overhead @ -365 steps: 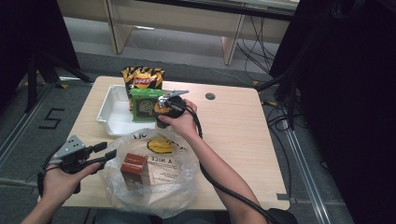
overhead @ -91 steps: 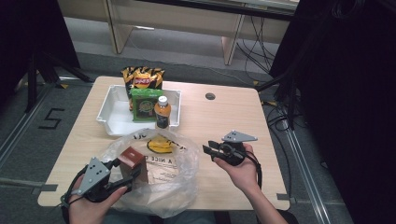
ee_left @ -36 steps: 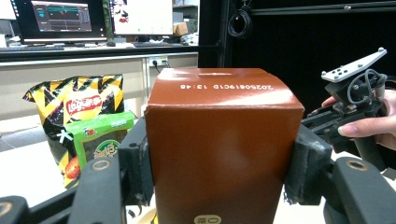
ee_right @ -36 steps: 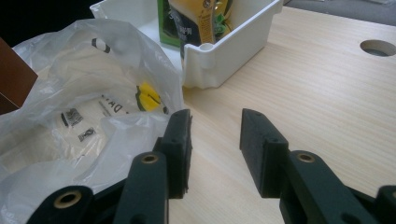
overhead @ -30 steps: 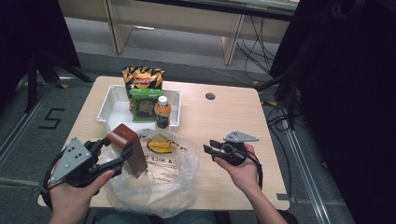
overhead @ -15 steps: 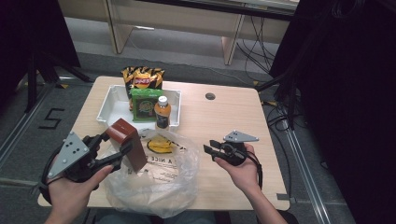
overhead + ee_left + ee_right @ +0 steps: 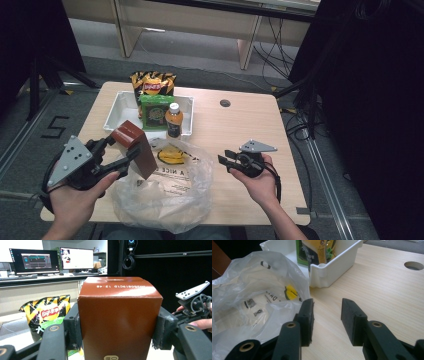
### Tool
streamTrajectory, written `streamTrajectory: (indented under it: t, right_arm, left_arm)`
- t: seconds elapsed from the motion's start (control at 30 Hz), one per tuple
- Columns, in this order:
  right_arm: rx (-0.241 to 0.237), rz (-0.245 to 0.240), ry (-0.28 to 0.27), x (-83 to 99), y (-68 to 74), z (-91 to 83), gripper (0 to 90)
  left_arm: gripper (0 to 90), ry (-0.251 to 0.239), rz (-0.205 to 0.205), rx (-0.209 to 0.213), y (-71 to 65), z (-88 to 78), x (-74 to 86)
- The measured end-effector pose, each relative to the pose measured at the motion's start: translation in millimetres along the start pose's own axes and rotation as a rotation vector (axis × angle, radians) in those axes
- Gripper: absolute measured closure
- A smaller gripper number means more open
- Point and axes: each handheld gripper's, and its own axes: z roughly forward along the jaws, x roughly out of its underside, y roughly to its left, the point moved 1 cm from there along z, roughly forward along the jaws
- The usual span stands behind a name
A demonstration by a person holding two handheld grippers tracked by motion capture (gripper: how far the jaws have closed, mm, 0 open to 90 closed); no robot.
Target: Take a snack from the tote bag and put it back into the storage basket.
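Note:
My left gripper [image 7: 120, 150] is shut on a brown carton [image 7: 135, 147], held tilted in the air above the left rim of a clear plastic bag [image 7: 165, 192]. In the left gripper view the brown carton [image 7: 117, 317] sits clamped between both pads. My right gripper [image 7: 226, 161] rests low over the table to the right of the bag, jaws apart with nothing between them; in its own view the right gripper [image 7: 327, 315] stands open beside the plastic bag [image 7: 249, 297].
A white tray [image 7: 117, 107] at the back holds a green box [image 7: 156, 112] and an orange-capped bottle [image 7: 173, 120]; a chips bag [image 7: 152, 84] leans behind it. A cable hole [image 7: 225, 103] lies on the bare right half of the table.
The left gripper has lifted the brown carton slightly up and toward the tray. The right gripper has stayed in place.

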Motion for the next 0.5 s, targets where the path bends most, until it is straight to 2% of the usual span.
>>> streamTrajectory:
  t: [0.03, 0.07, 0.1, 0.23, 0.27, 0.3, 0.33, 0.37, 0.47, 0.5]
  right_arm:
    - [0.009, -0.02, 0.0, 0.4, -1.2, -0.2, 63.1]
    - [0.007, -0.02, 0.0, 0.4, -1.1, -0.1, 63.1]
    - [0.016, -0.009, -0.019, 0.8, -0.1, 0.8, 63.1]
    - [0.007, 0.007, -0.007, 0.2, 0.7, -0.4, 63.2]
    - [0.02, -0.01, -0.018, 0.6, -0.4, 0.5, 63.1]
    - [0.019, -0.005, -0.018, 0.9, -0.1, 0.9, 63.1]
    - [0.017, 0.009, -0.013, 0.5, 0.6, 0.5, 63.1]
    - [0.02, -0.008, -0.019, 0.8, -0.5, 1.1, 63.1]
    - [0.018, 0.003, -0.017, 0.5, 0.3, 0.9, 63.1]
    - [0.02, -0.01, -0.015, 0.6, -0.7, 0.6, 63.1]
  left_arm:
    - [37.9, -0.001, 0.003, -0.002, 0.9, 0.1, -0.7]
    - [37.9, -0.002, 0.006, -0.005, 1.6, 0.2, -1.4]
    - [37.9, -0.006, -0.002, -0.007, 2.4, 0.6, -2.6]
    - [37.9, -0.012, -0.002, -0.014, 4.5, 1.0, -4.8]
    - [37.9, -0.018, 0.025, -0.017, 6.8, 1.2, -6.1]
    - [37.9, -0.013, 0.001, -0.016, 6.0, 1.2, -6.0]
    - [37.9, -0.014, 0.003, -0.019, 6.7, 1.3, -6.5]
    - [37.9, -0.016, 0.002, -0.021, 7.5, 1.5, -7.0]
    - [37.9, -0.02, 0.005, -0.03, 10.2, 2.1, -8.5]
    - [37.9, -0.021, 0.005, -0.032, 10.9, 2.1, -9.0]
